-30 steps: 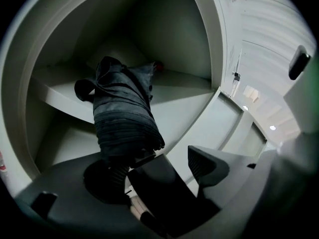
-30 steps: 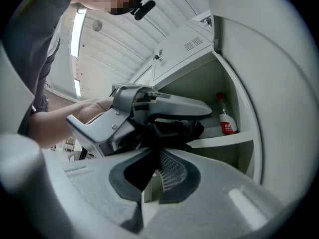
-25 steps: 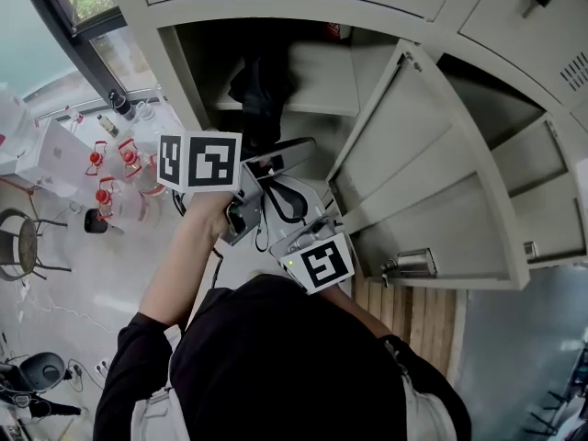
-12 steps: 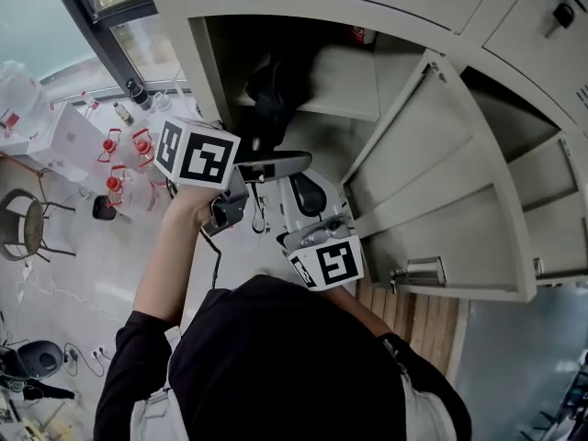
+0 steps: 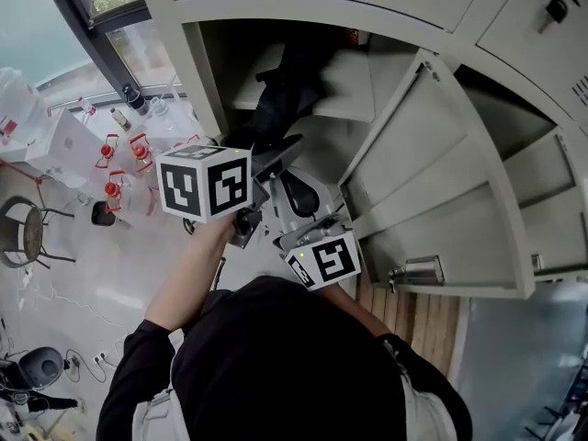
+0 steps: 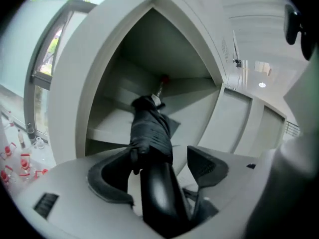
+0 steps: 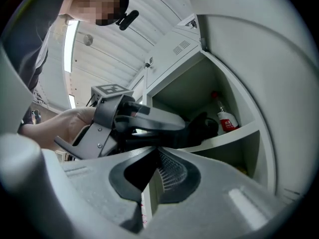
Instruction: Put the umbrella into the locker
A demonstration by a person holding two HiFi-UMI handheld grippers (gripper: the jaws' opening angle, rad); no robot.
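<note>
A folded black umbrella (image 5: 283, 88) slants up into the open locker (image 5: 207, 72), its far end lying over the inner shelf (image 5: 344, 85). My left gripper (image 5: 274, 159) is shut on the umbrella's glossy black handle. In the left gripper view the handle (image 6: 158, 193) sits between the jaws of the left gripper (image 6: 157, 172), and the wrapped canopy (image 6: 149, 131) reaches the shelf. My right gripper (image 5: 301, 234) hangs just below, shut and holding nothing. In the right gripper view the right gripper (image 7: 155, 171) has its pads pressed together below the left gripper (image 7: 149, 118).
The locker door (image 5: 432, 173) stands swung open to the right, its latch (image 5: 413, 269) at the lower edge. A red-labelled bottle (image 7: 227, 119) stands at the back of the shelf. Several red-capped bottles (image 5: 119, 168) and a chair (image 5: 23, 242) are on the floor at left.
My left gripper has swung the umbrella upward, so its far end now reaches deeper over the shelf. The left marker cube has turned toward the camera. The right gripper has barely moved.
</note>
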